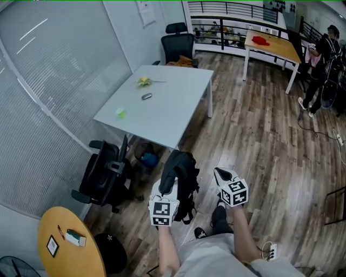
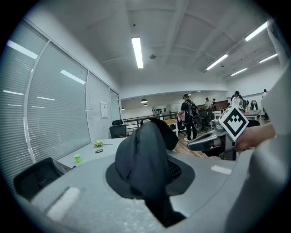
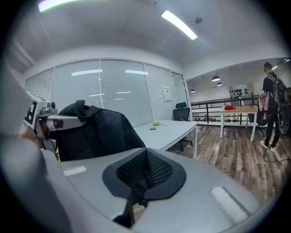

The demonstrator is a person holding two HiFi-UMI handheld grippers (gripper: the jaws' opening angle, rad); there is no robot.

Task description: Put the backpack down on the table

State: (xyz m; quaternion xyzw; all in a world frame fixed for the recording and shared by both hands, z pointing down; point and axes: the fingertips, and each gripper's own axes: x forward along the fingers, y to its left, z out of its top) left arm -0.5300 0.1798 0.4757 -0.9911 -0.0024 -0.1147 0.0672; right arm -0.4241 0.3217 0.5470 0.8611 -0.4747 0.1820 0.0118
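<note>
At the bottom centre, the left gripper (image 1: 168,183) is clamped on the top of the black backpack (image 1: 187,181), which hangs below it. Just to the right, the right gripper (image 1: 220,176) has its jaws together, with nothing between them. Further up stands the white table (image 1: 178,111). The sheet on the wall (image 1: 146,12) is too small to read.

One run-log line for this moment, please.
left gripper: shut on backpack | right gripper: shut, empty | backpack: hanging short of table
</note>
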